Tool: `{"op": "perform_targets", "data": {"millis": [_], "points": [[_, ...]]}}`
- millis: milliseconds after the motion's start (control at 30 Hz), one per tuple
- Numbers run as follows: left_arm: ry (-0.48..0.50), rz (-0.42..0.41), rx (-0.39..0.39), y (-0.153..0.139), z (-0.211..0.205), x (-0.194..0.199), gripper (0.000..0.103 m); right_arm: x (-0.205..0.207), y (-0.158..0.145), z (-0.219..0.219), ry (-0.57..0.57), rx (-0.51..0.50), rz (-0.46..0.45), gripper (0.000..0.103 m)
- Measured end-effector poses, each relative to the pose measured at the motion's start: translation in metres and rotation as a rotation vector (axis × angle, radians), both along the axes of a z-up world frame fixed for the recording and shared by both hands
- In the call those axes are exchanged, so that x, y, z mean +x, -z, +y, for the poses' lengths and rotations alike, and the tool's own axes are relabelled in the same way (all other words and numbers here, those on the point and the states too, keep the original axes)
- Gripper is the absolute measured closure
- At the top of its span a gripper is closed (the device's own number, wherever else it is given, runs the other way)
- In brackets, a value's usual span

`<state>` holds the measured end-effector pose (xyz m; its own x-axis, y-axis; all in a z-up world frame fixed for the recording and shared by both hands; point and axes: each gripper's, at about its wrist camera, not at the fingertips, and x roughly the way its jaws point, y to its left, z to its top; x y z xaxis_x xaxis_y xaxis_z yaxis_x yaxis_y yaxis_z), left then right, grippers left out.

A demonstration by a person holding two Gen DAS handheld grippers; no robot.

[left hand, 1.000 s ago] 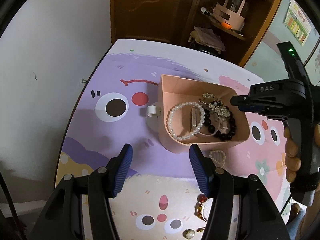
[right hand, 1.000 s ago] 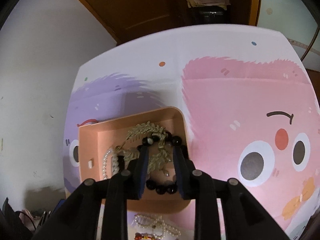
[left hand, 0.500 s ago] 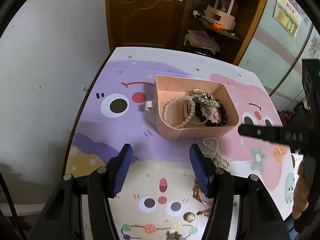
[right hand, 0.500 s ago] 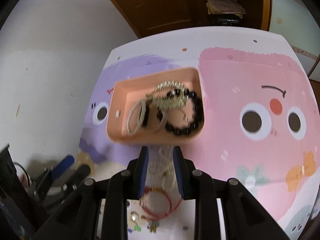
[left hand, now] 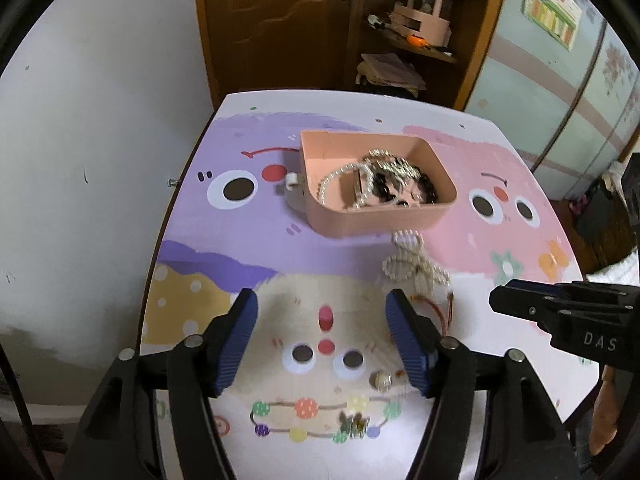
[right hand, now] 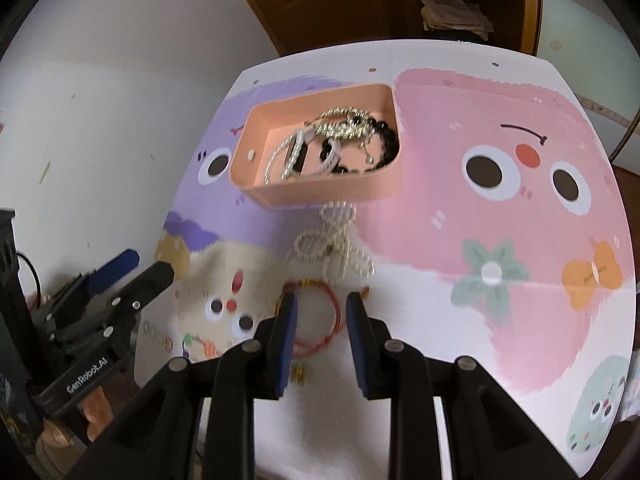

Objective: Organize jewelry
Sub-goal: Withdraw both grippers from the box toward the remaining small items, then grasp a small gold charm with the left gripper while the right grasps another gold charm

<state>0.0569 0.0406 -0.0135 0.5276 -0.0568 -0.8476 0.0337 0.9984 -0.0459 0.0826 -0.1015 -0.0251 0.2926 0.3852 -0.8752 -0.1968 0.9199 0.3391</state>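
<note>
1. "GenRobot.AI" reads on the left gripper (right hand: 132, 276) body, "DAS" on the right gripper (left hand: 516, 300).
2. Left gripper (left hand: 320, 336) gapes wide, empty; right gripper (right hand: 322, 320) narrower, empty (red bracelet (right hand: 320, 320) beneath, partly hidden).
3. Ahead: blurred pearl necklace (right hand: 334, 246), then pink box (right hand: 320, 192).

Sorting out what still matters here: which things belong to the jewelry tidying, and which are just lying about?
Belongs to the job:
pink box
pearl necklace
red bracelet
small earrings
pearl stud

Just about:
cartoon table cover
paper stack on shelf
wall chart
</note>
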Motion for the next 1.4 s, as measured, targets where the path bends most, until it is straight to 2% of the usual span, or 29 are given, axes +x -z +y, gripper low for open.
{"op": "perform_targets", "data": {"millis": [167,367,667,733,800,867,1133,1333,1400], "points": [[0.055,0.046,0.021,0.014,-0.008,-0.024,0.035,-0.026,0.004,0.003,-0.038,-0.025,-0.014,0.078],[0.121,0.159,0.006,0.046,-0.015,-0.047,0.034,-0.052,0.019,0.012,-0.094,-0.090,-0.040,0.077],[0.123,0.260,-0.025,0.080,-0.013,-0.061,0.035,-0.070,0.040,0.015,-0.133,-0.103,-0.030,0.072],[0.111,0.271,-0.039,0.083,-0.011,-0.061,0.040,-0.071,0.042,0.016,-0.140,-0.099,-0.025,0.072],[0.099,0.282,-0.051,0.086,-0.008,-0.061,0.052,-0.073,0.042,0.019,-0.151,-0.100,-0.028,0.072],[0.084,0.293,-0.060,0.089,-0.004,-0.060,0.057,-0.074,0.043,0.022,-0.163,-0.103,-0.033,0.072],[0.102,0.279,-0.050,0.089,-0.004,-0.061,0.061,-0.072,0.050,0.028,-0.188,-0.108,-0.016,0.072],[0.132,0.268,-0.029,0.090,-0.017,-0.057,0.075,-0.065,0.062,0.032,-0.203,-0.122,-0.006,0.072],[0.136,0.266,-0.028,0.091,-0.018,-0.055,0.089,-0.062,0.066,0.034,-0.210,-0.125,-0.010,0.072]]}}
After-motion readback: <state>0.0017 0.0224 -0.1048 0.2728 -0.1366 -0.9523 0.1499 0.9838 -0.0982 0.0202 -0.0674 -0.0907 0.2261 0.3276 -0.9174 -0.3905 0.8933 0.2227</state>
